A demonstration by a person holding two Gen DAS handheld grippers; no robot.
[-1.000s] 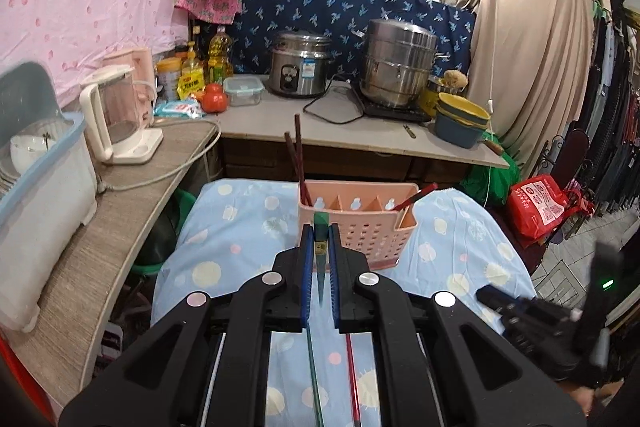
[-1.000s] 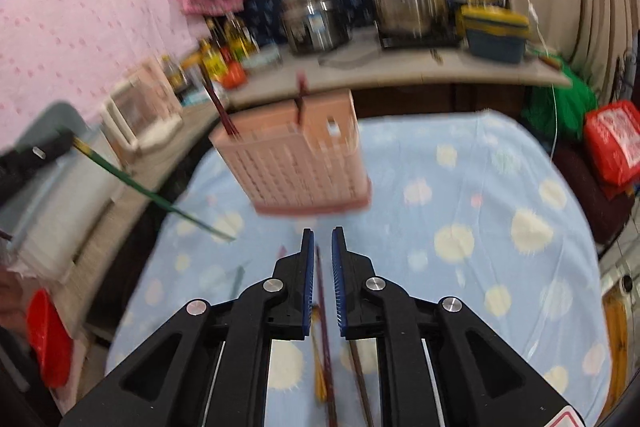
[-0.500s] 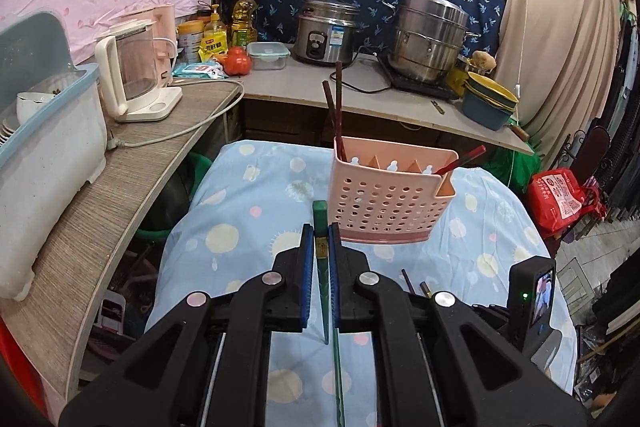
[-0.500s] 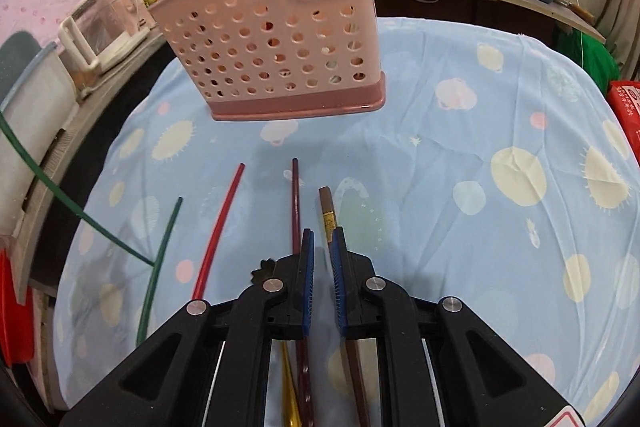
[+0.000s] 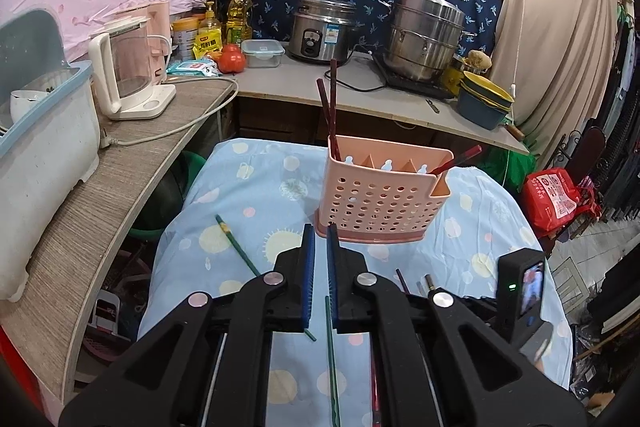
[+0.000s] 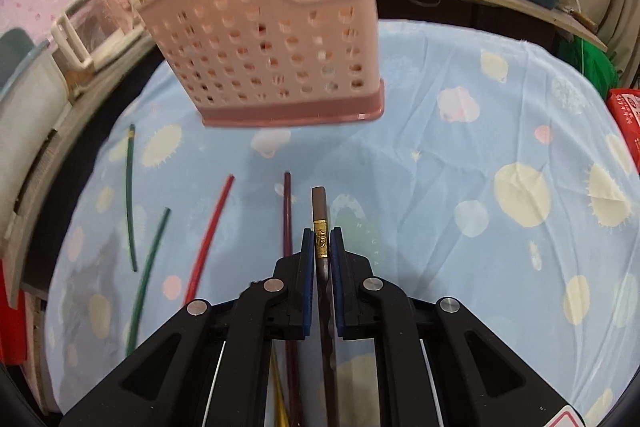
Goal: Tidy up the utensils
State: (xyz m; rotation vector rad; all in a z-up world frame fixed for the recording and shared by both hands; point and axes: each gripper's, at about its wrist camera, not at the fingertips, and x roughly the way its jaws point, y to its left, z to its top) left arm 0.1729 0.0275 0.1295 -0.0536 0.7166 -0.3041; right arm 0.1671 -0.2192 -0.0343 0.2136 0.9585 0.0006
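A pink perforated utensil basket (image 5: pixel 380 199) stands on the blue dotted tablecloth (image 5: pixel 260 187), with dark red chopsticks (image 5: pixel 330 107) in it; it also shows in the right wrist view (image 6: pixel 272 47). My left gripper (image 5: pixel 320 239) is slightly open and empty over two green chopsticks (image 5: pixel 236 247) lying on the cloth. My right gripper (image 6: pixel 321 239) is shut on a brown chopstick with a gold band (image 6: pixel 320 223). Beside it lie a dark red chopstick (image 6: pixel 287 215), a red chopstick (image 6: pixel 210 235) and two green chopsticks (image 6: pixel 130 199).
A counter (image 5: pixel 120 163) runs along the left with a kettle (image 5: pixel 124 83) and a dish rack (image 5: pixel 40 131). Behind stand a rice cooker (image 5: pixel 320 31), a steel pot (image 5: pixel 428 35) and bowls (image 5: pixel 484 103). A red bag (image 5: pixel 556 199) sits at the right.
My left gripper has let go of the green chopstick, which now lies on the cloth. My right gripper has come down and closed on the brown chopstick.
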